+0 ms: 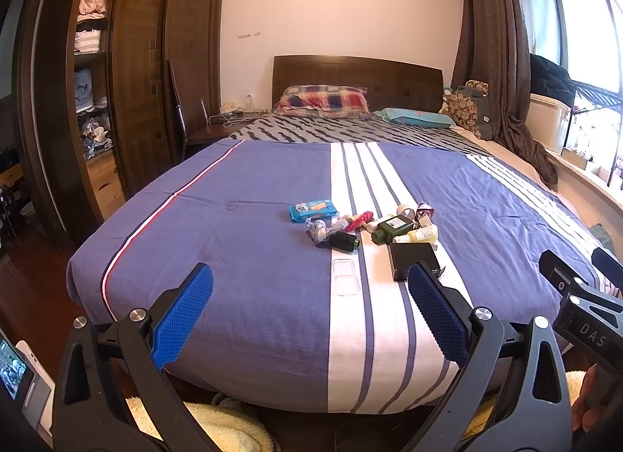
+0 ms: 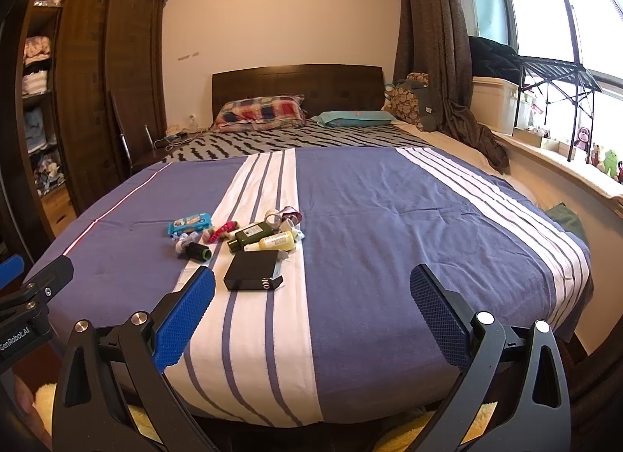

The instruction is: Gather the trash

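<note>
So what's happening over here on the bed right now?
A person holds two grippers, both open and empty, at the foot of the bed. Nothing is picked up yet. A small pile waits on the blanket: a black box, a green bottle, a blue wipes pack. The left gripper and right gripper face it.

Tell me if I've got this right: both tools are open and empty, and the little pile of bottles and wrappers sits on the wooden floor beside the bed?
Not quite. The pile lies on the bed, on its blue and white striped cover, not on the floor; the right wrist view shows it clearly. The rest holds: the left gripper and the right gripper are empty, jaws wide apart.
</note>
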A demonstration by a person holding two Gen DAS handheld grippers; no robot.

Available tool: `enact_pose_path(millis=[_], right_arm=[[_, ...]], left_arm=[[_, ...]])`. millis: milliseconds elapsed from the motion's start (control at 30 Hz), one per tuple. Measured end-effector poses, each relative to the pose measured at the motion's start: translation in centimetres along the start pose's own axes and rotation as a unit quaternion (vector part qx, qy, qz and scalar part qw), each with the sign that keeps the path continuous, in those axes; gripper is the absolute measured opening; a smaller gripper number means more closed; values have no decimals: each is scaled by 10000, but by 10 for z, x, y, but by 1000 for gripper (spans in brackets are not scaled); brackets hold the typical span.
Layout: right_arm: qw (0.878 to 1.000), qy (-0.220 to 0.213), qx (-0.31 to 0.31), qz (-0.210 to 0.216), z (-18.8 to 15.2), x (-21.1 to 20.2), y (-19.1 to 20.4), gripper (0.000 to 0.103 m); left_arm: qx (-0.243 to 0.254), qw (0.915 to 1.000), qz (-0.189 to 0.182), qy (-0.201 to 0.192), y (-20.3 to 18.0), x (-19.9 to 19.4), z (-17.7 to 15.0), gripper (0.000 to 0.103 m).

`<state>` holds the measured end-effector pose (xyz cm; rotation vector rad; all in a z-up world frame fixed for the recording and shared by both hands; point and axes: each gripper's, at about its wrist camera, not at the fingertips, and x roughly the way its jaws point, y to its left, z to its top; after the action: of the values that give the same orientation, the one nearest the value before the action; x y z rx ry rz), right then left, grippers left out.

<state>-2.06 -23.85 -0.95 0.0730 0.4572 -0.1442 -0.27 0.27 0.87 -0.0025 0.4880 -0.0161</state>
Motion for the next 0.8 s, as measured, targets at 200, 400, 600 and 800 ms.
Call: enact_pose_path(millis=[200, 400, 600, 800], right_arm=[[10000, -7, 0, 8, 0, -1, 0, 100], [10000, -15, 6, 17, 0, -1, 0, 100], [10000, -25, 11, 24, 0, -2, 0, 100], [10000, -37, 17, 42, 0, -2, 1, 100]], left_arm=[[5, 10000, 1, 0, 0, 0, 0, 95], [-11, 10000, 2, -8, -1, 0, 1, 95], [-34, 10000, 1, -35, -2, -2, 2, 95], [-44, 10000, -4, -50, -1, -2, 2, 95]])
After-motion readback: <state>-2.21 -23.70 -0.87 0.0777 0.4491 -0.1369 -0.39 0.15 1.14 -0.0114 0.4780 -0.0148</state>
